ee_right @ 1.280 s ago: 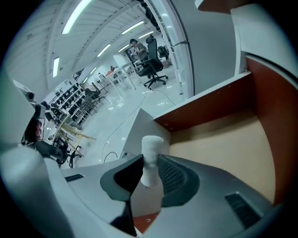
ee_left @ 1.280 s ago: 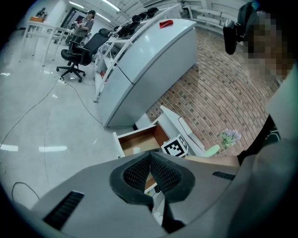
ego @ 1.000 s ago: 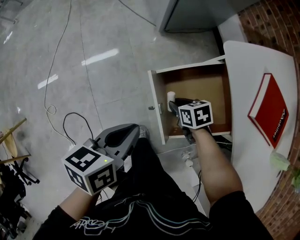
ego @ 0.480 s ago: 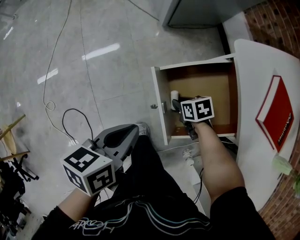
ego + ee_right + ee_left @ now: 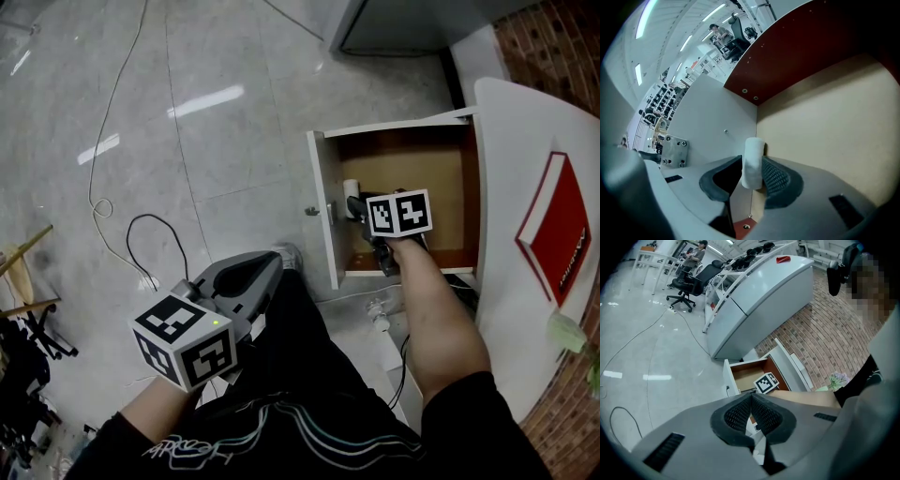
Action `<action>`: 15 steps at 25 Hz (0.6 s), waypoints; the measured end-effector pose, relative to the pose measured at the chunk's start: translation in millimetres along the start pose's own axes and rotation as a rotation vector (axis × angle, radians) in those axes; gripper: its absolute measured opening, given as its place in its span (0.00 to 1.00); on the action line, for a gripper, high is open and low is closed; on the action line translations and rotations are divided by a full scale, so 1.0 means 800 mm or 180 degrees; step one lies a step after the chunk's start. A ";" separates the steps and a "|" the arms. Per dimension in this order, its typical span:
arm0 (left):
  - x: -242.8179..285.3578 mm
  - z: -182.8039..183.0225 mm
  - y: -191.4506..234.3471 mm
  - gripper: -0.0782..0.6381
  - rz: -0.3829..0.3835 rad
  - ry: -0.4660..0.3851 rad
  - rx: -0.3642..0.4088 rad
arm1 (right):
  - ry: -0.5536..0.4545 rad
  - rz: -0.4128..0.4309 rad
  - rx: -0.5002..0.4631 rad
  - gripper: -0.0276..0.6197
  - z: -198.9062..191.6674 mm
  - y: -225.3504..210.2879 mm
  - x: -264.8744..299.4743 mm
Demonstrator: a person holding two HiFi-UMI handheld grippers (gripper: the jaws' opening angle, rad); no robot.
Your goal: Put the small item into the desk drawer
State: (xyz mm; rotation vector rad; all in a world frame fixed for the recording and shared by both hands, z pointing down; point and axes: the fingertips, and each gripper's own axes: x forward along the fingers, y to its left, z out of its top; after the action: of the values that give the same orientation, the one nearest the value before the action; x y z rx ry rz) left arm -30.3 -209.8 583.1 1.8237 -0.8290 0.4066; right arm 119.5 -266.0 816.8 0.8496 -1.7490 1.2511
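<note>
The small item (image 5: 350, 187) is a short white cylinder. It stands upright in the open desk drawer (image 5: 323, 220), close to the white front panel. My right gripper (image 5: 354, 206) reaches steeply down into the drawer. Its jaws have just been opening, and the white item (image 5: 753, 159) is between them, leaning on the right pad (image 5: 774, 177). The left pad looks just clear of it. My left gripper (image 5: 265, 269) hangs over my lap, away from the drawer. In the left gripper view my left gripper (image 5: 751, 397) is shut on nothing.
A red book (image 5: 561, 239) lies on the white desk top (image 5: 511, 159) right of the drawer. A cable (image 5: 141, 239) loops over the grey floor. A plug strip (image 5: 378, 319) lies under the drawer. A grey cabinet (image 5: 403, 23) stands behind.
My right gripper has sunk a little lower into the drawer with the white item. My left gripper has dropped slightly over my lap.
</note>
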 end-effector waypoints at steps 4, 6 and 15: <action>-0.005 0.000 -0.003 0.14 0.0038 -0.0031 -0.0014 | -0.0074 0.0064 0.0048 0.32 0.001 0.005 -0.011; -0.009 0.000 -0.006 0.14 0.0026 -0.0065 0.0004 | -0.0136 0.0057 0.0053 0.34 0.004 0.010 -0.022; -0.034 0.001 -0.042 0.14 -0.0114 -0.0154 0.0157 | -0.0614 0.0168 0.0084 0.36 0.020 0.058 -0.105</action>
State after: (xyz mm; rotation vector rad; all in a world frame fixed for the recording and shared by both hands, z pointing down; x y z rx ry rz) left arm -26.3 -193.6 543.2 1.8980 -0.8246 0.3642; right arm 113.2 -262.4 719.7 0.9724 -1.9214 1.2638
